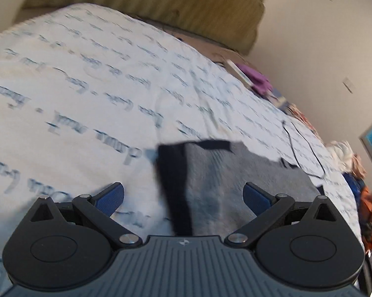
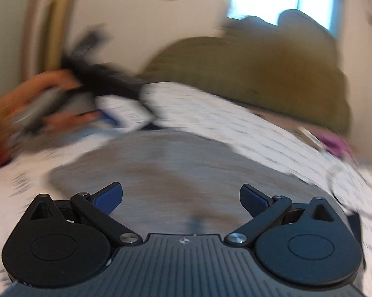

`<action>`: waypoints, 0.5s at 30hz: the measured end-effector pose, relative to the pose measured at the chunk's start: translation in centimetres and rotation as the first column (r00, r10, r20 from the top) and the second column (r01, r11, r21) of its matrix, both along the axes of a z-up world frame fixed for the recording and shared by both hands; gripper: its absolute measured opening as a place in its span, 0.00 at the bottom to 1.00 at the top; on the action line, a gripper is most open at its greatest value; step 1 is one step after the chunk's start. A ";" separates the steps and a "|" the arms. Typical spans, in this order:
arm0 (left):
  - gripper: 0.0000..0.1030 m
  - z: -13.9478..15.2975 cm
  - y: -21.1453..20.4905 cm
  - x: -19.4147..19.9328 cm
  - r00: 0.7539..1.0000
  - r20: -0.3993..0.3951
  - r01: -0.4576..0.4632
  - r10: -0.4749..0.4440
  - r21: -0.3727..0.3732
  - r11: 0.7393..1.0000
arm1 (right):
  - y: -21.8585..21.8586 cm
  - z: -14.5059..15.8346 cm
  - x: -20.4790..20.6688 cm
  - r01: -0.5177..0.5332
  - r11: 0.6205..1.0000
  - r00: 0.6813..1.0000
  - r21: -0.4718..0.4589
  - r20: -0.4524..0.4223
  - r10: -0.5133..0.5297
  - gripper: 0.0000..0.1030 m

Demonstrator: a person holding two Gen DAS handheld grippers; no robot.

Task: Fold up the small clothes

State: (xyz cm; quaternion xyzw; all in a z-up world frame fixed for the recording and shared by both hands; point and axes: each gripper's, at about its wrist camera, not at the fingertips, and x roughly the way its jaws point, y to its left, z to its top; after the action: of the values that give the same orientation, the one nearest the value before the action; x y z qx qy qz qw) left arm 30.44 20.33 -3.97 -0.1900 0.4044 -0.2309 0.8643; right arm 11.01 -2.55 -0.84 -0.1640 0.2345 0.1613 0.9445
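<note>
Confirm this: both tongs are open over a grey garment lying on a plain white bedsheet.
Wrong on the sheet. The left wrist view shows the bedsheet printed with blue script, not plain. The rest holds: left tongs and right tongs are open over the grey garment.

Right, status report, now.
Left tongs open, empty. Right tongs open, empty. Grey garment flat on bed sheet, ungripped. Black cable lying alongside it.

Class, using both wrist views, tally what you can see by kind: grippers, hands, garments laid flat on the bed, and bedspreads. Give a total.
Grippers: 2, the left gripper and the right gripper, both open.
Hands: 1, a blurred hand in the right wrist view.
Garments: 1, a grey garment with dark trim.
Bedspreads: 1, a printed bedspread.
Total: 5.
</note>
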 end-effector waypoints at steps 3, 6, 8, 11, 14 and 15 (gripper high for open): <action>1.00 -0.5 -0.9 -0.1 1.000 0.011 0.021 -0.021 0.013 1.000 | 3.7 -1.3 -0.9 -0.063 0.991 0.998 -0.116 -0.033 0.060 0.99; 1.00 -0.6 -1.4 -0.3 0.999 0.033 0.030 -0.031 0.033 0.999 | 6.5 -2.9 -2.1 -0.081 0.952 0.996 -0.294 0.003 0.085 0.99; 1.00 -0.7 -1.7 -0.2 0.999 0.036 0.039 -0.039 0.006 0.999 | 7.4 -3.9 -2.5 -0.059 0.929 0.994 -0.365 0.063 0.088 0.99; 1.00 -0.8 -2.0 0.0 0.997 0.028 0.072 -0.070 -0.058 0.996 | 8.8 -4.3 -1.6 -0.003 0.907 0.991 -0.422 0.120 0.060 0.98; 1.00 -1.2 -2.2 0.3 0.996 0.006 0.092 -0.092 -0.152 0.984 | 9.7 -4.7 -0.2 0.033 0.878 0.981 -0.478 0.183 0.063 0.97; 1.00 -1.5 -2.3 0.5 0.996 -0.004 0.087 -0.089 -0.183 0.979 | 10.1 -4.8 0.2 0.038 0.874 0.979 -0.485 0.195 0.066 0.94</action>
State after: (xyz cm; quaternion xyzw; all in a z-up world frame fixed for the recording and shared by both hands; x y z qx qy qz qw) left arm 30.95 18.04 -5.43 -0.2520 0.3947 -0.3039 0.8297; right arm 11.23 7.60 -5.68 -0.4133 0.1677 0.0864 0.8909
